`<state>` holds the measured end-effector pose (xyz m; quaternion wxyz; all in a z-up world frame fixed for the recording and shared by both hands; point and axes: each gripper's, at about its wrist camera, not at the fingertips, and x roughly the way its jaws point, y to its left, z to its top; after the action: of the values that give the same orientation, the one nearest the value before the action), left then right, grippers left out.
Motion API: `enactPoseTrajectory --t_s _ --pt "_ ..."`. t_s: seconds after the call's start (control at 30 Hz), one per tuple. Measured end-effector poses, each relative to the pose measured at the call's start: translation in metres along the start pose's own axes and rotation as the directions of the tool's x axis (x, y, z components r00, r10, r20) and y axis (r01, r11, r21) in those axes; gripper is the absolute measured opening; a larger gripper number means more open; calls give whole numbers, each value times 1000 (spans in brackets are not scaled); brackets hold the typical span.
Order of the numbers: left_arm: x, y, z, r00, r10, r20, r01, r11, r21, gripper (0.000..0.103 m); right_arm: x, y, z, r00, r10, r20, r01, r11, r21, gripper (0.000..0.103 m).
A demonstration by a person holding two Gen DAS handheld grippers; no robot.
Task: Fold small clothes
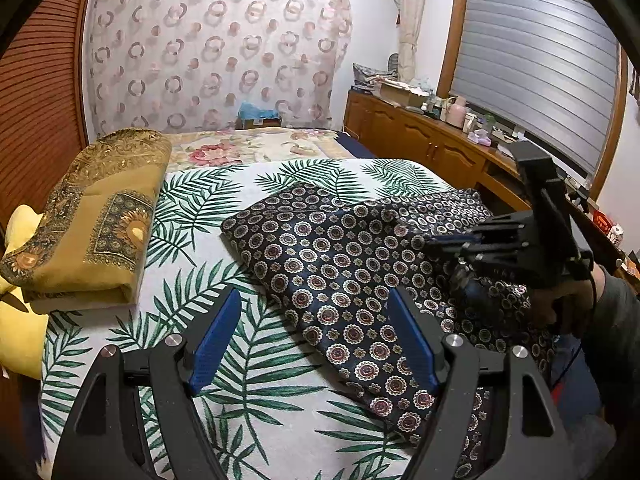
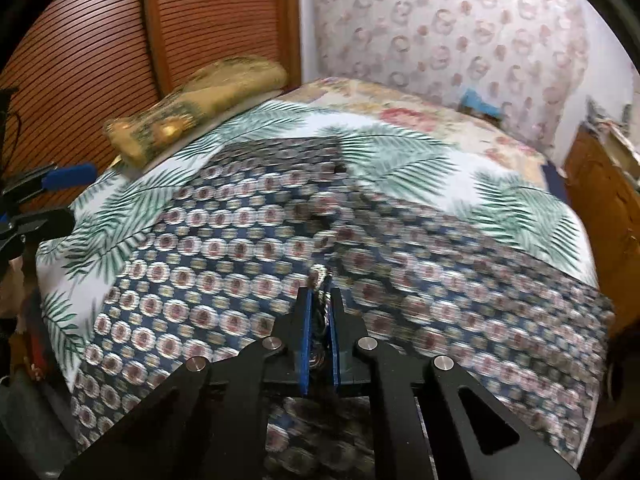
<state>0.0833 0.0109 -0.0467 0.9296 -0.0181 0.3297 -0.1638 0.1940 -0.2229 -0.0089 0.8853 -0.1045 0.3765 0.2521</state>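
At the bottom of the right wrist view, the right gripper (image 2: 319,312) is clenched on a pinch of the dark cloth (image 2: 224,240). The left gripper (image 1: 314,340) gapes, empty, over the cloth's near edge on the bed (image 1: 248,400). A folded yellow cloth (image 1: 92,224) lies upper left.

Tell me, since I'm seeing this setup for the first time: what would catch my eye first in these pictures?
The dark navy medallion-print garment spread across the palm-leaf bedspread dominates both views. The right gripper has its blue jaws shut on a fold of it, while the left gripper hangs open above its near edge. At the bed's left edge, by the slatted wooden door, lies a folded mustard-gold patterned cloth.
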Motion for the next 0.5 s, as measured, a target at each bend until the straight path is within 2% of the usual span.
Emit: enactPoseTrajectory --t_s 0.17,0.27,0.33,0.4,0.43,0.47,0.5 --pt "4 -5 -2 1000 -17 -5 17 1000 4 76 -5 -26 -11 998 -67 -11 67 996 51 7" --pt "4 -7 -2 1000 -18 -10 18 1000 8 76 -12 -36 -18 997 -73 -2 73 994 78 8" --pt "4 -8 -3 1000 -18 -11 18 1000 10 76 -12 -41 -16 997 -81 4 80 992 93 21" --pt "4 -7 -3 1000 -19 -11 19 1000 9 76 -10 -44 -13 995 -98 6 97 990 97 43" --pt "4 -8 -4 1000 -19 -12 19 1000 9 76 -8 -47 -11 996 -94 7 93 990 103 49" --pt "4 -8 -4 1000 -19 -13 19 1000 8 76 -11 -50 -9 999 -38 24 37 999 28 60" --pt "4 -8 -5 1000 -19 -14 19 1000 7 76 -5 -51 -7 1000 -17 20 17 999 37 64"
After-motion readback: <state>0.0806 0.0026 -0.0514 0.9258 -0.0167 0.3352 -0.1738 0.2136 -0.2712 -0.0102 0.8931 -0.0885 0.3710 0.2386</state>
